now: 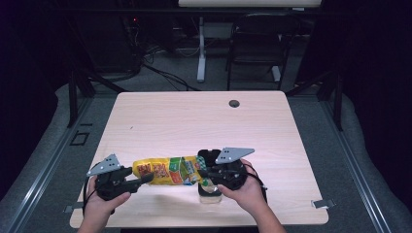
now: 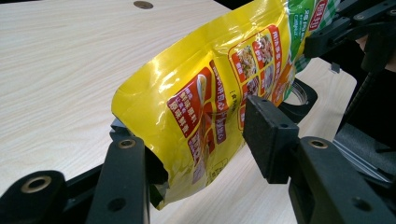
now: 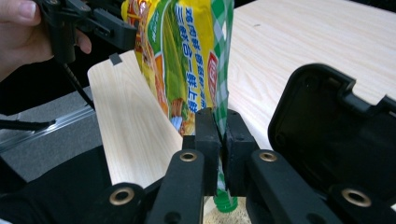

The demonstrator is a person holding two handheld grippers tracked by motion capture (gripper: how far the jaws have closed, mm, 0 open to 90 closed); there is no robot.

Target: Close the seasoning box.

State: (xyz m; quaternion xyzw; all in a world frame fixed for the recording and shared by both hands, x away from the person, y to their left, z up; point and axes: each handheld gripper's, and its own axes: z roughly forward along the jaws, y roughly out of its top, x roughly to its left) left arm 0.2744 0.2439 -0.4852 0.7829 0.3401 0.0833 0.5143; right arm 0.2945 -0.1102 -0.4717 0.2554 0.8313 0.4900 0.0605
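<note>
A yellow snack bag (image 1: 167, 171) with red and green print hangs level above the table's front edge, stretched between my two grippers. My left gripper (image 1: 143, 179) grips the bag's plump yellow end; in the left gripper view the bag (image 2: 201, 93) sits between its widely spread jaws (image 2: 201, 149), with both pads against it. My right gripper (image 1: 203, 172) is shut on the flat, green-checked seam of the bag (image 3: 187, 60), its two pads (image 3: 219, 135) pinched close together. A hand holds each gripper from below.
A black hinged lid (image 3: 327, 130) stands open just beside my right gripper, over a clear container (image 1: 210, 191) with pale contents on the table. The light wooden table (image 1: 204, 121) has a small round hole (image 1: 234, 103) at the back. A chair (image 1: 257, 43) stands beyond it.
</note>
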